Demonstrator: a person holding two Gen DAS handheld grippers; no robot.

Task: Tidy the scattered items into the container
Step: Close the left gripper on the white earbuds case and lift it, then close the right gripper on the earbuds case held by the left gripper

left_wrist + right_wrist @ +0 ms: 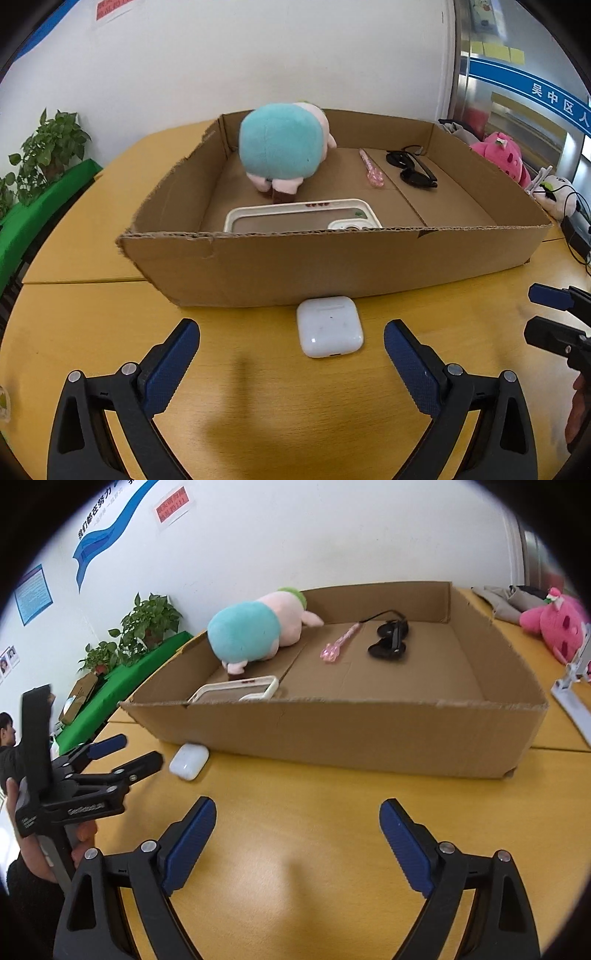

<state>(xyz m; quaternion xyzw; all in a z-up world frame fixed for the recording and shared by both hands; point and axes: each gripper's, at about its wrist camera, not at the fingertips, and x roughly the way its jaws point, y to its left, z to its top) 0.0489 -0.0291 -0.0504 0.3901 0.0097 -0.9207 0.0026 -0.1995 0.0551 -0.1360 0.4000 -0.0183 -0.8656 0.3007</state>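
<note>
Bare yellow table (258, 398) near side, open for approach. White earbud case (330, 326) lies just beside the cardboard box's (332, 266) near wall; that wall blocks passage farther. Inside the box, left half crowded: plush toy (280, 147), white tray (295, 218). Pink stick (371, 168) and sunglasses (412, 170) sit far right; near-right floor free.

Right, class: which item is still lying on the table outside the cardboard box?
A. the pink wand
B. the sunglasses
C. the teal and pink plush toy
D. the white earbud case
D: the white earbud case sits on the yellow table just in front of the cardboard box wall, while the sunglasses, pink wand and plush toy are all inside the box.
</note>
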